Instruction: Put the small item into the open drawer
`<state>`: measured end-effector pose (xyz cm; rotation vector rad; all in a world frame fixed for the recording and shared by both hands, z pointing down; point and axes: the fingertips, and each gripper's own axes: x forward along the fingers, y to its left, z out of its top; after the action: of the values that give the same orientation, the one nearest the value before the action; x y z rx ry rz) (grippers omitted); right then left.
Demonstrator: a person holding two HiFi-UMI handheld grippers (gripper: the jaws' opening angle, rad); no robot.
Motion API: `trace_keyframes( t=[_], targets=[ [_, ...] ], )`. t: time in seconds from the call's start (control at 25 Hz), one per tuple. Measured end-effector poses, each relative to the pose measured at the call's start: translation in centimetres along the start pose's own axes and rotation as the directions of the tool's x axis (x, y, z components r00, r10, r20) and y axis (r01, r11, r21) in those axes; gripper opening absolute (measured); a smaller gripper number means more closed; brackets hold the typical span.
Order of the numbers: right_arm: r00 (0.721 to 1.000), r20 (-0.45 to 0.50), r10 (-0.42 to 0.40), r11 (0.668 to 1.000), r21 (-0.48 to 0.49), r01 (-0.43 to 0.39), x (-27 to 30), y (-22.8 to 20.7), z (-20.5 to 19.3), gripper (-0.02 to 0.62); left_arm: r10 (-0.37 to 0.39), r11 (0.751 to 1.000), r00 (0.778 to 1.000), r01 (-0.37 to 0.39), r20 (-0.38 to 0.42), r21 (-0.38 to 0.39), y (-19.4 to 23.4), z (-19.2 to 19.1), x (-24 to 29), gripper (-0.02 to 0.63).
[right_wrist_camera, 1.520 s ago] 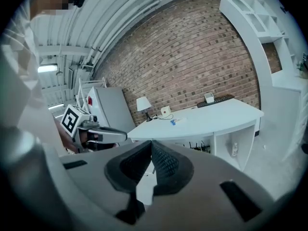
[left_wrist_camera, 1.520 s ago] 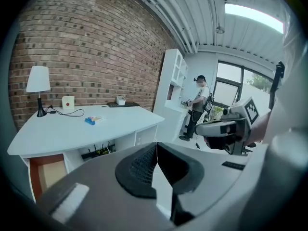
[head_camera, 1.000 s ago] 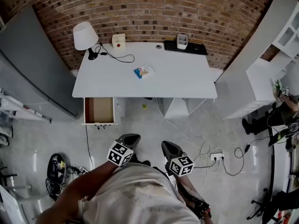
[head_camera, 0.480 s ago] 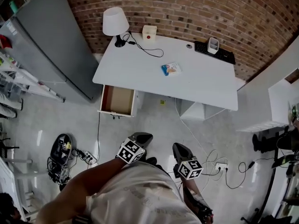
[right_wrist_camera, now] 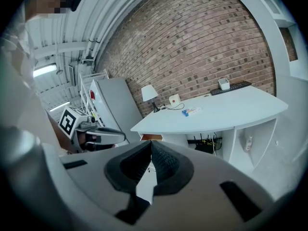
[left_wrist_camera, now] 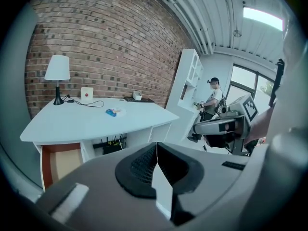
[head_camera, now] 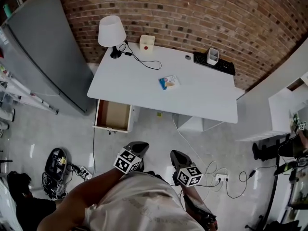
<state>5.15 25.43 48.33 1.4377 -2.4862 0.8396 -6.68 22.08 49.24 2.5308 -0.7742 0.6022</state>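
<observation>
Hanging well back from the desk (head_camera: 139, 88), left gripper (head_camera: 138, 147) and right gripper (head_camera: 174, 154) are both closed on nothing, because the item (head_camera: 168, 82) lies mid-desk, out of reach, drawer (head_camera: 113, 115) open under its left end.

Wht desk (head_camera: 134, 81), red brick wall (head_camera: 192, 13), blue/wht small item (head_camera: 169, 82), brn drawer (head_camera: 114, 114).

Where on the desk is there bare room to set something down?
Free on the desk: front left, between cable and packet; front right, between packet and keyboard. Crowded: the back edge, with lamp, box and cup.
</observation>
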Motion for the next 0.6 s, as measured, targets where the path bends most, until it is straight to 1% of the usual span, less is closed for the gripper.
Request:
trace_keyframes(
  t=[0.16,0.36,0.6],
  targets=[
    [0.999,0.005,-0.032,0.999,0.001,0.032,0.8,-1.3,1.4,0.006,-0.013,1.0,1.0,0.013,0.008,0.005,1.7,1.8,1.4,0.008],
    [0.996,0.02,-0.088,0.996,0.004,0.087,1.8,-2.9,3.3,0.006,-0.07,0.997,0.997,0.069,0.015,0.043,2.8,4.3,3.5,0.008],
    [0.99,0.035,-0.139,0.99,0.008,0.139,3.6,-4.1,5.0,0.006,-0.103,0.993,0.994,0.101,0.035,0.055,5.4,6.5,5.2,0.008]
  ],
)
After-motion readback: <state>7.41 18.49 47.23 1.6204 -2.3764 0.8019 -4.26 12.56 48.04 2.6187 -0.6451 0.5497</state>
